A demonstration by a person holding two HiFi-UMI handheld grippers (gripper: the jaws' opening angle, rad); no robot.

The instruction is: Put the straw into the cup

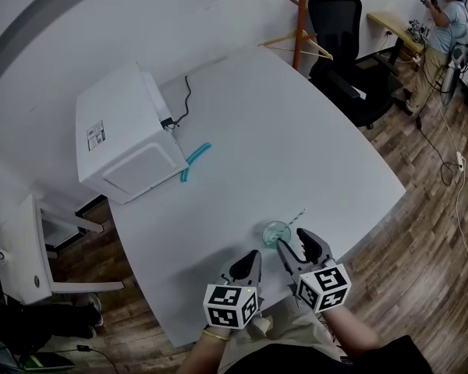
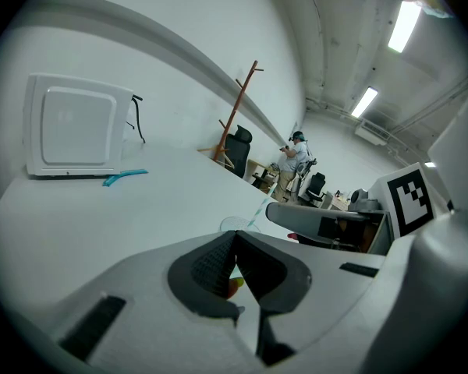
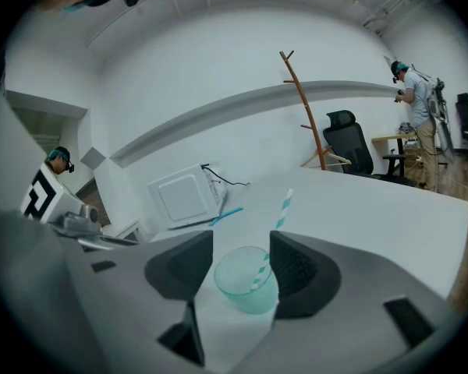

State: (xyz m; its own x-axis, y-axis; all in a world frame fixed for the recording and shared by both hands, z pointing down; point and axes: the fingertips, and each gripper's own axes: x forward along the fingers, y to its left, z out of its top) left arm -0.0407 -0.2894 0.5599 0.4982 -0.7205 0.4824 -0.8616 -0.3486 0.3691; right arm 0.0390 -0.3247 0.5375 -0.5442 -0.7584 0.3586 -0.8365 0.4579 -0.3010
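A clear teal cup (image 1: 276, 232) stands on the white table (image 1: 296, 131) near its front edge, with a teal-and-white striped straw (image 1: 295, 218) leaning in it toward the right. My right gripper (image 1: 295, 248) is open just behind the cup. In the right gripper view the cup (image 3: 248, 283) sits between the spread jaws, apart from the pads, and the straw (image 3: 283, 209) rises above the right jaw. My left gripper (image 1: 247, 265) is shut and empty, a little left of the cup. In the left gripper view its gripper (image 2: 235, 240) has the cup (image 2: 235, 224) just beyond it.
A white box-shaped appliance (image 1: 125, 135) with a black cable (image 1: 183, 104) stands at the table's far left, a teal object (image 1: 195, 160) beside it. Beyond the table are a wooden coat stand (image 1: 300, 18), a black office chair (image 1: 343, 37) and a person (image 1: 444, 29).
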